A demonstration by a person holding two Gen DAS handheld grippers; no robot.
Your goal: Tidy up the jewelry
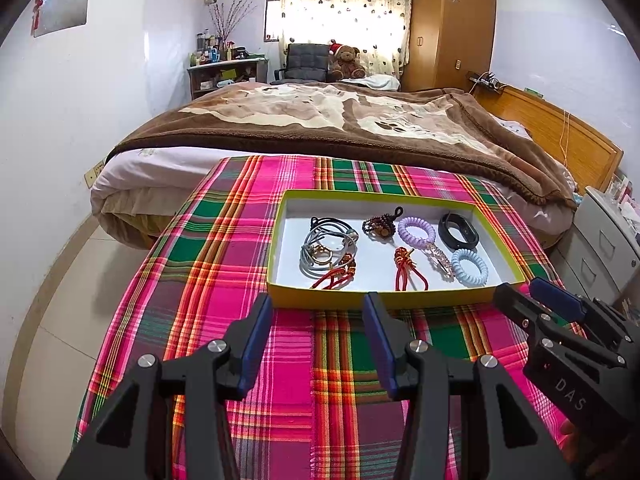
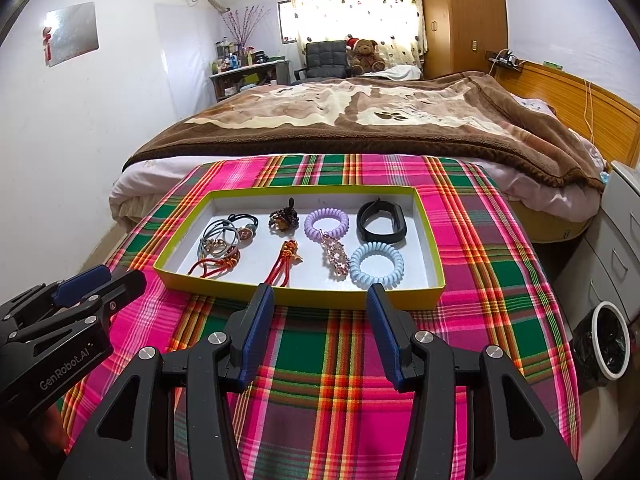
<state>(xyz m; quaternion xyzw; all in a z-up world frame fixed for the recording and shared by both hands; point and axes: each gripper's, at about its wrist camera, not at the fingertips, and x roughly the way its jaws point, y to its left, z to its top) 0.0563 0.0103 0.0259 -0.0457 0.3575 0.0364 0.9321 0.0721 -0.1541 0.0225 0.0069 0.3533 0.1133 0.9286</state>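
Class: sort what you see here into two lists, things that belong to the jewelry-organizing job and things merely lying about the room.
Belongs to the job:
yellow-rimmed shallow cardboard box
purple spiral hair tie
pale blue spiral hair tie
black wristband
red knotted cord

Just lying about:
brown teddy bear in red hat
brown fleece blanket

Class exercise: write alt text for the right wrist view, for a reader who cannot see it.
A shallow yellow-edged tray of jewelry sits on a plaid cloth, just beyond the open, empty right gripper. Inside lie a black band, purple and blue coil ties and red cords.
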